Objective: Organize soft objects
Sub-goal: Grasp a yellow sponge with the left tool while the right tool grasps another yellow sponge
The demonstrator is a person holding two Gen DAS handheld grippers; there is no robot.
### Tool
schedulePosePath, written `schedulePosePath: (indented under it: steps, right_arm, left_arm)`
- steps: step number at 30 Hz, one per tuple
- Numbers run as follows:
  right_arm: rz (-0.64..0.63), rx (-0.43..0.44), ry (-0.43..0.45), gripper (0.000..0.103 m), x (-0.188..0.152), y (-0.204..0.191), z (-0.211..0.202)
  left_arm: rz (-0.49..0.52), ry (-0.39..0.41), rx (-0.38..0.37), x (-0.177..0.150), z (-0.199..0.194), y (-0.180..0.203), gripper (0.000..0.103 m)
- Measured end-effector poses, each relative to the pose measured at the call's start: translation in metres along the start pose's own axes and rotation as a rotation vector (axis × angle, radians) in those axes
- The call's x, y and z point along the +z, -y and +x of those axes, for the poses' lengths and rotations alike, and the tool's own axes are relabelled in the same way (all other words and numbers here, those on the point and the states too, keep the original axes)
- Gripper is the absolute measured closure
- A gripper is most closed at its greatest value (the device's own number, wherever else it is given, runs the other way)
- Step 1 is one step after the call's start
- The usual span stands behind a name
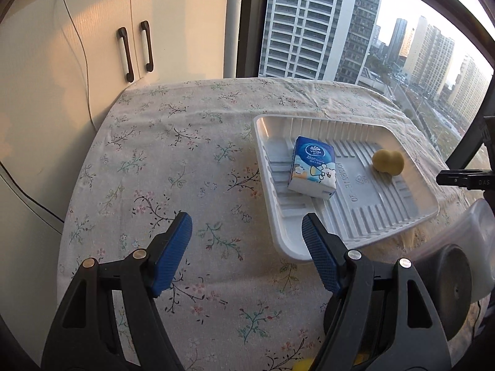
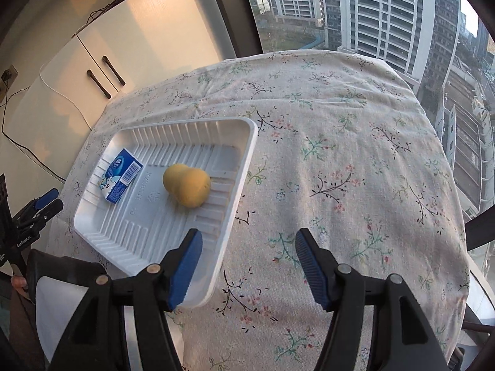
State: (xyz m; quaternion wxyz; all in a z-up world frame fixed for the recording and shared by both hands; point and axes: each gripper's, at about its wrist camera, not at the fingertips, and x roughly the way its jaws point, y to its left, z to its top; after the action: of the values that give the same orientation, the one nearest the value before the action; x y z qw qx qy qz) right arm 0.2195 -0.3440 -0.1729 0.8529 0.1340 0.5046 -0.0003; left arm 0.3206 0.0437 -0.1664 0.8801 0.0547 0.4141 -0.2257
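Floral tablecloth (image 1: 173,160) over a table by a high-rise window (image 1: 355,24), cream cabinet (image 1: 133,46) behind. Left gripper (image 1: 246,227) with blue pads spread apart, nothing between, hanging over bare cloth just beside the near corner of a white ribbed plastic tray (image 1: 430,199). Right gripper (image 2: 247,247) likewise parted and empty, straddling the tray's (image 2: 247,154) near rim. Inside the tray: blue Vinda tissue pack (image 1: 313,167) toward one end, yellow peanut-shaped sponge (image 1: 387,161) near it, not touching.
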Motion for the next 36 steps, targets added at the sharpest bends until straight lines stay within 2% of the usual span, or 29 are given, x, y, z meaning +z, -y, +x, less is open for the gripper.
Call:
schedulePosePath:
  steps: [12, 15, 19, 25, 29, 32, 36]
  right_arm:
    - [0.052, 0.006, -0.016, 0.037, -0.087, 0.029, -0.029]
    - [0.061, 0.013, -0.016, 0.037, -0.11, 0.032, -0.038]
    - [0.064, 0.018, -0.006, 0.037, -0.141, 0.028, -0.052]
    - [0.0, 0.002, -0.017, 0.037, -0.181, 0.002, -0.065]
    - [-0.088, -0.02, -0.01, 0.037, -0.206, -0.03, -0.071]
    - [-0.184, 0.0, -0.018, 0.035, -0.225, -0.056, -0.074]
    - [-0.268, 0.043, -0.028, 0.032, -0.236, -0.083, -0.074]
  left_arm:
    - [-0.043, -0.019, -0.025, -0.07, -0.038, -0.011, 0.031]
    - [-0.049, -0.026, -0.054, -0.085, -0.048, -0.009, 0.031]
    - [-0.032, -0.012, -0.041, -0.106, -0.066, 0.0, 0.031]
    - [0.002, 0.005, -0.089, -0.128, -0.092, 0.024, 0.031]
    - [0.083, -0.002, -0.055, -0.142, -0.097, 0.045, 0.029]
    - [0.144, -0.017, -0.033, -0.149, -0.093, 0.059, 0.029]
    - [0.164, -0.051, -0.053, -0.149, -0.081, 0.068, 0.029]
